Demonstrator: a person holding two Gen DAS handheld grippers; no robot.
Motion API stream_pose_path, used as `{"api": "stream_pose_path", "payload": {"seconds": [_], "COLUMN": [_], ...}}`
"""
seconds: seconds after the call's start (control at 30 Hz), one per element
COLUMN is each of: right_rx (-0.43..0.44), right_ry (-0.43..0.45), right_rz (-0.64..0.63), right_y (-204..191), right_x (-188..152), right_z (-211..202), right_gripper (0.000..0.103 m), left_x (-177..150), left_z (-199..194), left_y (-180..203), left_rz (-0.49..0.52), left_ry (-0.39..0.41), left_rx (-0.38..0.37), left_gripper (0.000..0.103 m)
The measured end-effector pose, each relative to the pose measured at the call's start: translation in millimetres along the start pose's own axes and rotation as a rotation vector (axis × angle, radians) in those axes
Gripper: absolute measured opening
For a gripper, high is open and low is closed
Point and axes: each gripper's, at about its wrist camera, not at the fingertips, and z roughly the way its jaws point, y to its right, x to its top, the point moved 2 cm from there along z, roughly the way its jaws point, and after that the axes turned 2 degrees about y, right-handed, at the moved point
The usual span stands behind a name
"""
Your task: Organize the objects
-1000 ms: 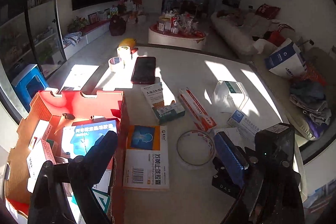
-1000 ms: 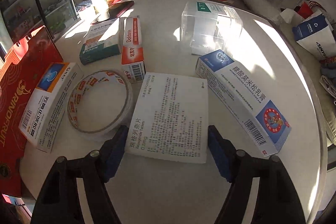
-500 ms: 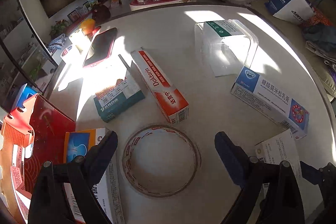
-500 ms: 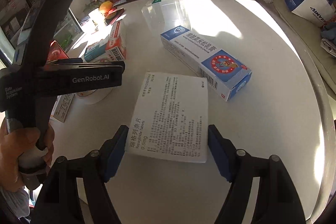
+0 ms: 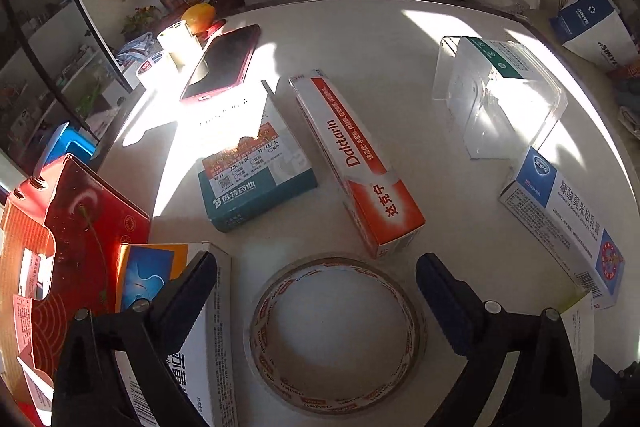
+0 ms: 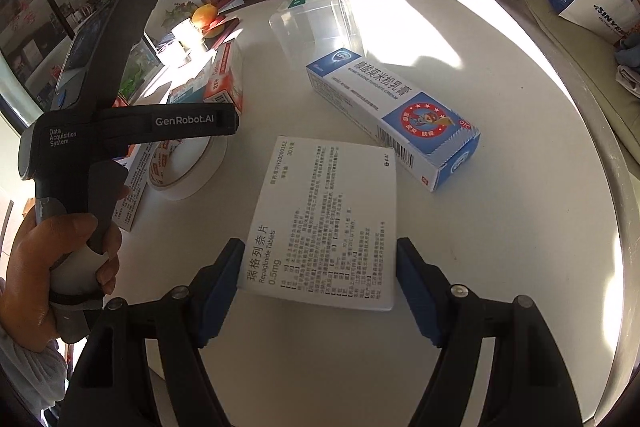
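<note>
My right gripper [image 6: 320,259] is shut on a white Repaglinide tablet box [image 6: 324,219] and holds it above the white round table [image 6: 500,227]. My left gripper [image 5: 316,271] is open, with a tape roll [image 5: 336,339] on the table between its fingers. The tape roll also shows in the right wrist view [image 6: 188,167], under the left gripper's body. An orange Daktarin box [image 5: 352,163], a teal box [image 5: 252,175] and a blue-white cream box [image 5: 560,223] lie on the table. An orange-blue box [image 5: 176,307] lies beside the red carton [image 5: 60,247].
A clear plastic container [image 5: 496,95] stands at the far right. A red phone [image 5: 224,63], two small rolls [image 5: 176,43] and an orange fruit [image 5: 198,15] sit at the far left edge. The table rim [image 6: 600,131] curves along the right.
My left gripper swung from over the red carton to the tape roll and closed in on it. My right gripper lifted the white box and turned right.
</note>
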Motion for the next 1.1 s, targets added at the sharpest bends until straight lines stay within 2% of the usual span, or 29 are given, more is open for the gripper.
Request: {"api": "stream_pose_path", "payload": {"seconds": [0.03,0.07,0.17,0.3,0.4,0.57,0.63,0.67,0.7,0.77,0.8,0.87,0.97,1.03,1.07,1.1], "right_rx": [-0.004,-0.005,0.008,0.019,-0.009,-0.042,-0.057,-0.045,-0.021,0.008,0.017,0.037,0.074,0.103,0.105,0.108], "right_ry": [0.002,0.003,0.006,0.005,0.011,-0.006,-0.006,0.001,0.013,0.013,0.011,0.001,-0.004,0.007,0.017,0.031], "right_rz": [-0.001,-0.001,0.009,0.008,-0.010,-0.048,-0.043,-0.024,0.008,0.070,0.085,0.095,0.097,0.121,0.139,0.151], "right_y": [-0.7,-0.6,1.5,2.9,4.0,-1.3,-1.3,1.8,6.9,20.5,26.1,32.4,33.8,34.7,34.7,33.7], "right_x": [-0.2,-0.8,-0.7,-0.3,-2.8,-1.2,-1.0,-1.3,-1.0,-0.3,-0.9,-3.8,-9.7,-11.0,-10.4,-8.6], "right_z": [0.2,0.2,-0.3,-0.7,-2.2,1.2,1.0,-0.9,-5.0,-11.7,-15.3,-18.5,-21.6,-21.8,-22.2,-22.9], "right_gripper": [0.075,0.075,0.075,0.075,0.076,0.078,0.074,0.060,0.036,0.016,0.010,0.009,0.014,0.048,0.081,0.090], "left_x": [-1.8,-3.2,-2.7,-18.9,-33.7,-33.6,-29.5,-27.6,-27.0,-28.9,-31.2,-35.0,-42.4,-45.3,-45.3,-44.3], "left_z": [9.5,15.0,13.5,-1.1,-13.8,-14.7,-15.3,-14.8,-15.2,-15.8,-17.3,-20.5,-30.2,-31.8,-31.4,-30.1], "left_y": [2.3,2.9,3.6,31.5,49.9,50.3,48.2,46.5,45.2,41.5,39.9,36.5,31.8,32.1,31.7,31.4], "left_rz": [0.001,-0.024,-0.033,0.058,0.105,0.104,0.091,0.083,0.071,0.059,0.054,0.033,0.003,0.022,0.032,0.039], "left_ry": [-0.060,-0.095,-0.100,-0.061,-0.024,-0.016,-0.006,-0.004,-0.002,0.002,0.008,0.012,0.038,0.046,0.051,0.049], "left_rx": [-0.047,-0.129,-0.119,-0.174,-0.200,-0.214,-0.214,-0.222,-0.232,-0.234,-0.236,-0.254,-0.270,-0.236,-0.215,-0.203], "left_gripper": [0.103,0.103,0.103,0.103,0.102,0.102,0.095,0.092,0.092,0.092,0.092,0.092,0.092,0.092,0.092,0.093]}}
